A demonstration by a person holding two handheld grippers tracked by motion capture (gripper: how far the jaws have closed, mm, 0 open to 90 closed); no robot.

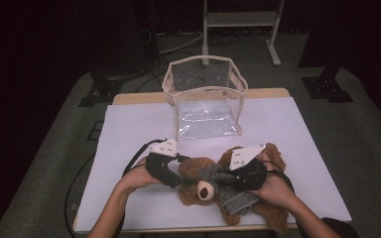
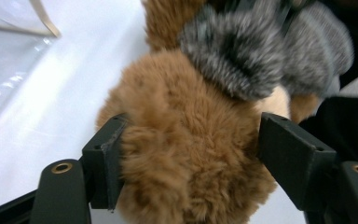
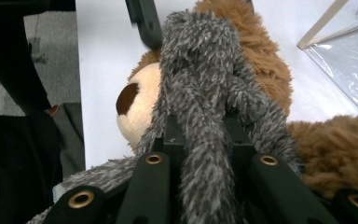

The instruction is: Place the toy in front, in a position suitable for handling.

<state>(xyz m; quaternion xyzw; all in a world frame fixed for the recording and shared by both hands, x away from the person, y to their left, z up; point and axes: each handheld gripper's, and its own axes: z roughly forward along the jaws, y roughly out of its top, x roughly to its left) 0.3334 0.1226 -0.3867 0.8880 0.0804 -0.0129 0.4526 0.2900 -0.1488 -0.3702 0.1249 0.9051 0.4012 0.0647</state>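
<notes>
Pinching the grey scarf [image 3: 200,93] tight in the right gripper [image 3: 204,135]; straddling the teddy bear's [image 1: 201,181] brown head with the left gripper [image 2: 191,140], jaws standing wide, pads brushing fur. Lying near the white table's [image 1: 129,129] front edge. Standing behind: clear bag [image 1: 204,96], dark room beyond.

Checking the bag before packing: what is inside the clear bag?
Nothing visible inside the clear bag; through its walls only the white table shows. The teddy bear lies outside, in front.
</notes>
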